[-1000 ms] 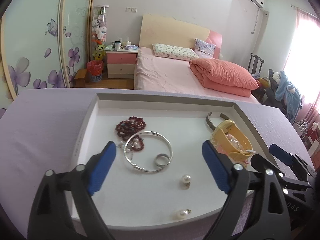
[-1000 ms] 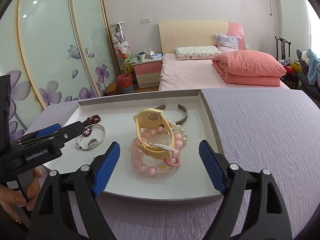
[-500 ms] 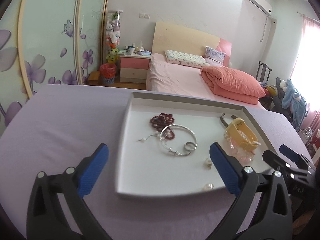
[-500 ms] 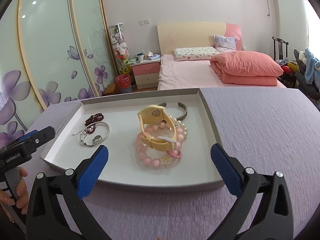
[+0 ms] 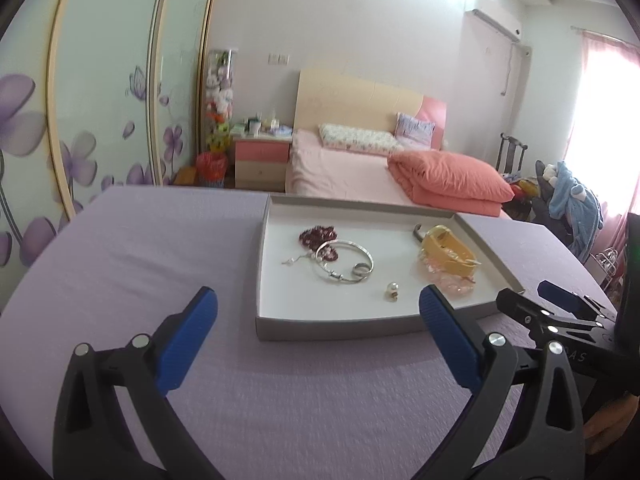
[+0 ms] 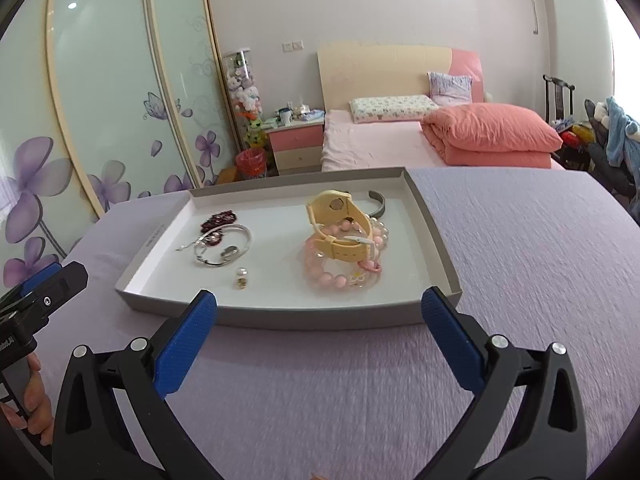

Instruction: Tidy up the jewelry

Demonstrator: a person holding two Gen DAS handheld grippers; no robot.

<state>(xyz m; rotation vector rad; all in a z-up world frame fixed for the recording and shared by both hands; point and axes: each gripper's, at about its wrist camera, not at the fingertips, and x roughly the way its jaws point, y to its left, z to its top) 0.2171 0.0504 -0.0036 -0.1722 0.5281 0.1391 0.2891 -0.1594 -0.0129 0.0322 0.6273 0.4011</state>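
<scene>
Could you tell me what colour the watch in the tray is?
The plastic wristwatch is pale yellow, clearest in the right wrist view.

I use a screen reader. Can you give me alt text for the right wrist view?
A shallow grey cardboard tray on a lilac cloth holds a yellow plastic watch lying on pink bead bracelets, a silver bangle and a pearl earring. The right gripper hovers before it, jaws open and empty.
</scene>
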